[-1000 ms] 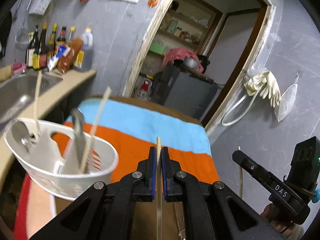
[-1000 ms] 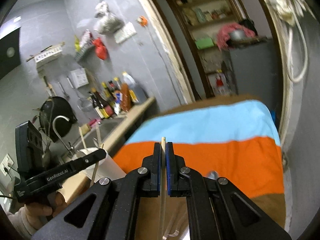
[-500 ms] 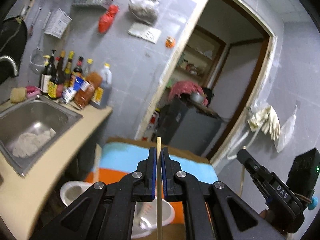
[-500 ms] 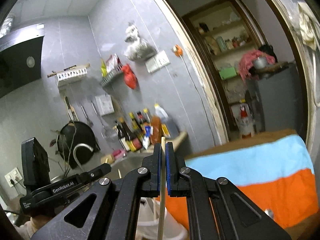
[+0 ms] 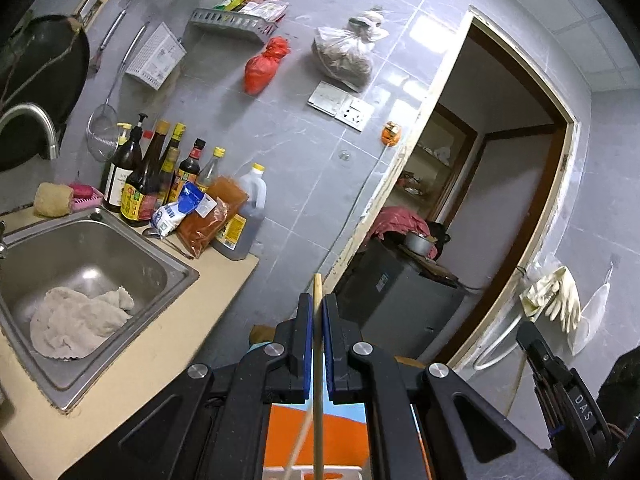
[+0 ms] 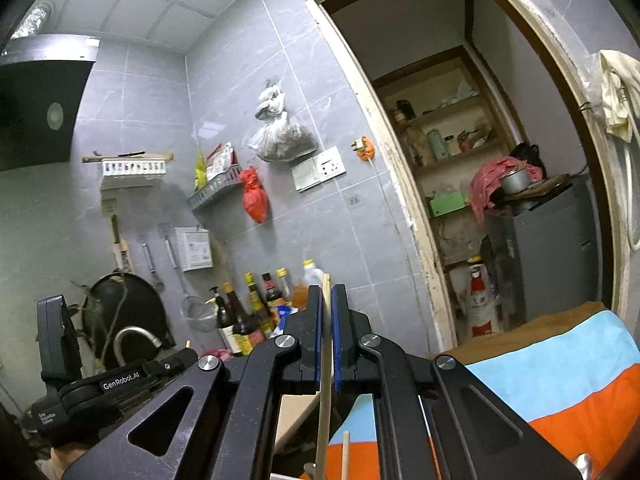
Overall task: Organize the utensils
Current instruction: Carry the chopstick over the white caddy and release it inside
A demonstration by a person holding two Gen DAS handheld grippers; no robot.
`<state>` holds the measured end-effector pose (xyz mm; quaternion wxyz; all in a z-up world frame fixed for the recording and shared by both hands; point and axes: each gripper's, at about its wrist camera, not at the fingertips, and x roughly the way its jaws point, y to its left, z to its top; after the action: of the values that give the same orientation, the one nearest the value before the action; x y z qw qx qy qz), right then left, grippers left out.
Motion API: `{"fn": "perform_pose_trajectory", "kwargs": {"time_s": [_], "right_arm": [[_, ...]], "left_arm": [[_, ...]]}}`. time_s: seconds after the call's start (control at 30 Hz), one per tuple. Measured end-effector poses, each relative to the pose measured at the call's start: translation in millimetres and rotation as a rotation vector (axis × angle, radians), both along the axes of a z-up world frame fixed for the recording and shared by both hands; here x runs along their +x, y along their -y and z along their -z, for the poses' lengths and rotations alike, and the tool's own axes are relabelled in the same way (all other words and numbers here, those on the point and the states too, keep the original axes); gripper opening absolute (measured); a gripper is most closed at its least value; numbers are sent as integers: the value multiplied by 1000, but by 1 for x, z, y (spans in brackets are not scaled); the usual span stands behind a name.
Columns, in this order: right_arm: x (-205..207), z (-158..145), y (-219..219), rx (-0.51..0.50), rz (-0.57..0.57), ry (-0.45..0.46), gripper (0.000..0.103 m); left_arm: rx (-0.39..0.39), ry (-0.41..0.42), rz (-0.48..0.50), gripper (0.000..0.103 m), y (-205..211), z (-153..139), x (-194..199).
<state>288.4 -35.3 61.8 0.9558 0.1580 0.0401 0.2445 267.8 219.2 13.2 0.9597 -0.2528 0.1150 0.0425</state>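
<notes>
Left gripper [image 5: 318,316]: blue-padded jaws pinched together on a thin wooden chopstick [image 5: 318,364]. The stick ran upright between the pads, its tip poking out above the fingertips and its lower length dropping out of the bottom of the left wrist view. A second pale stick [image 5: 299,444] slanted beside it low in that view; what it rested in could not be made out.

Right gripper [image 6: 327,312]: jaws likewise clamped on a pale chopstick [image 6: 325,392], tip just clear of the pads, shaft running down and bowing a little toward the bottom edge. Another wooden stick end [image 6: 345,454] stood just beside it, lower down.

Each gripper showed in the other's view: the right at the lower right edge of the left wrist view, the left at the lower left of the right wrist view, well apart from each other.

Below both grippers lay a striped cloth [image 6: 560,384], blue over orange.

Further out on the left: a beige counter [image 5: 168,344] with a steel sink [image 5: 100,248] holding a crumpled rag [image 5: 76,324]. Sauce bottles [image 5: 160,176] and packets were crowded in the corner behind the sink. Grey tiled wall behind carried hanging bags, a strainer and a socket. A doorway [image 5: 516,184] opened to the right, a grey cabinet [image 5: 400,304] beyond it.
</notes>
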Motion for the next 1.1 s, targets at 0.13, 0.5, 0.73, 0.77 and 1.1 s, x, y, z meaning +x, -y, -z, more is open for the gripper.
{"fn": "perform_pose_trajectory", "kwargs": {"time_s": [0.13,0.5,0.73,0.77,1.1], "right_arm": [[0,3,-5,22,61,21,4],[13,20,-13,11,156,-3,4],[16,30,-9,26,197,-12,4],[16,32,-9,22,197,-12,4],[13,40,-7,-8,177,-42,4]], "left_arm": [[-1,1,-3,5,-7,10,11],[76,-18,28,5,1,23,13],[112,-28,44,5,8,26,10],[119,-29,45,5,9,26,9],[139,-64,59,5,13,29,3]]}}
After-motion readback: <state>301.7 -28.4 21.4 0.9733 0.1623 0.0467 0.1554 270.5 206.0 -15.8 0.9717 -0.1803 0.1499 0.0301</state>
